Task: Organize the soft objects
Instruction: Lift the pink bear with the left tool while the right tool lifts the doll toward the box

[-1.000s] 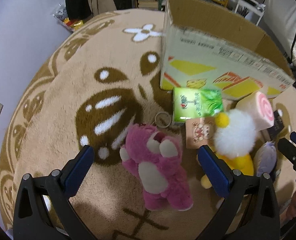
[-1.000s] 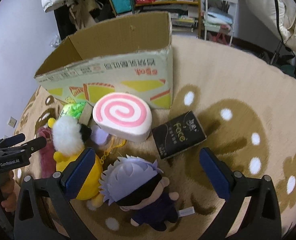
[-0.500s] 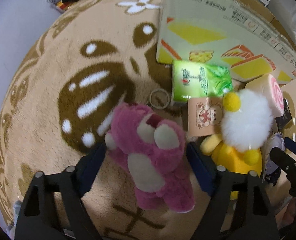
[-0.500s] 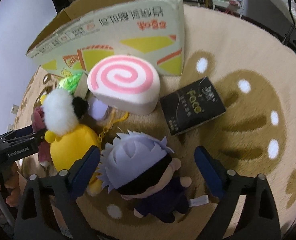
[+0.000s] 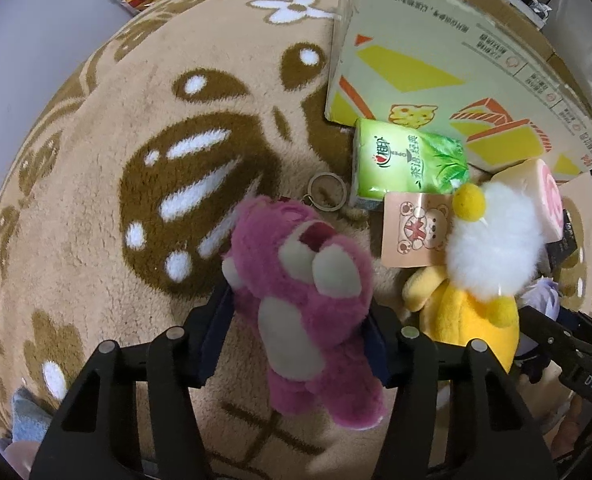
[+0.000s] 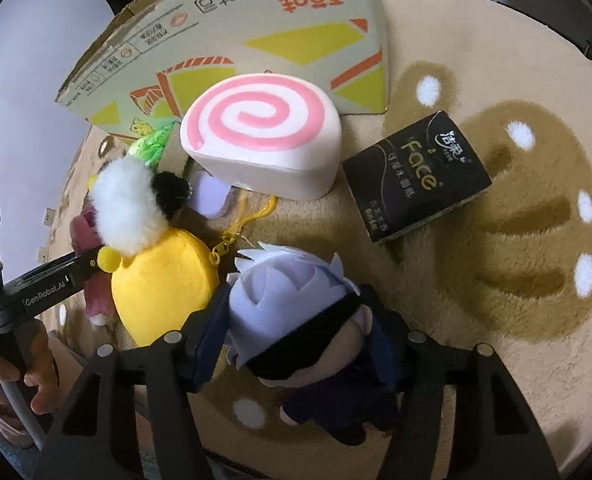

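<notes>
My left gripper (image 5: 298, 326) is shut on a pink plush bear (image 5: 308, 292), its pads pressed on both sides of the body. My right gripper (image 6: 300, 332) is shut on a white-haired doll (image 6: 296, 304) in dark clothes, pads at its head. A yellow plush with a white fluffy head (image 5: 484, 280) lies between them; it also shows in the right wrist view (image 6: 163, 284). A pink-swirl roll cushion (image 6: 259, 136) lies against the cardboard box (image 6: 231, 28), which also shows in the left wrist view (image 5: 456, 60).
A green tissue pack (image 5: 408, 160), a tag card with a bear print (image 5: 416, 232) and a key ring (image 5: 328, 192) lie by the box. A black tissue pack (image 6: 416, 172) lies on the tan rug (image 5: 95, 160). Shelves and clutter stand behind the box.
Both grippers moved down and forward and closed: the left onto the pink bear, the right onto the white-haired doll. One second ago both were wide open above them.
</notes>
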A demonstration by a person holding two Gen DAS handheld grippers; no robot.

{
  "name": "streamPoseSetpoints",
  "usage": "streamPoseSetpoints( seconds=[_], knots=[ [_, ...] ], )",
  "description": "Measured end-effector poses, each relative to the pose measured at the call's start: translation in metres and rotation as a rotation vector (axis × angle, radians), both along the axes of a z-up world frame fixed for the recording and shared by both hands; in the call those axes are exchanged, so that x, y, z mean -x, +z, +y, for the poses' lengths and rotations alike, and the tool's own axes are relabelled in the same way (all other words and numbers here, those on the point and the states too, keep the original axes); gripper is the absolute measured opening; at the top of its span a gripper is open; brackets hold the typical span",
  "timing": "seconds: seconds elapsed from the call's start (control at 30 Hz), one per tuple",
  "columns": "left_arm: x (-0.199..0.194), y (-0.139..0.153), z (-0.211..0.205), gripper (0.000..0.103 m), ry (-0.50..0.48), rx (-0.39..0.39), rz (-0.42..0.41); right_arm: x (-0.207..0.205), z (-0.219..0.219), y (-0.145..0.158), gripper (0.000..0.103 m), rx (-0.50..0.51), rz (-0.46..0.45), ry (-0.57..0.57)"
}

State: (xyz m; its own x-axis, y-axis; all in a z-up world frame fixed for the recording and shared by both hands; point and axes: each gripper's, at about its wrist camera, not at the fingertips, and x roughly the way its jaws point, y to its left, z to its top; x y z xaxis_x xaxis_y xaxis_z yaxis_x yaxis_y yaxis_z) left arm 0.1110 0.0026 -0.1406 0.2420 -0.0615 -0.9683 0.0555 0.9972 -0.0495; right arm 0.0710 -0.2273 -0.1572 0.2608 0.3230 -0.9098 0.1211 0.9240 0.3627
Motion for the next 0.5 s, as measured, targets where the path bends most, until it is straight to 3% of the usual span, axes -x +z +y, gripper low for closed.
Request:
streamPoseSetpoints(
  seconds=[0.23, 0.5],
  knots=[
    [0.013, 0.026, 0.007, 0.057, -0.018, 0.004, -0.105, 0.008, -0.005, 0.025, 0.064, 0.040, -0.113, -0.048],
    [0.042, 0.075, -0.006, 0.058, -0.073, 0.002, -0.357, 0.027, -0.010, 0.071, 0.064, 0.068, -0.334, -0.098]
  ],
)
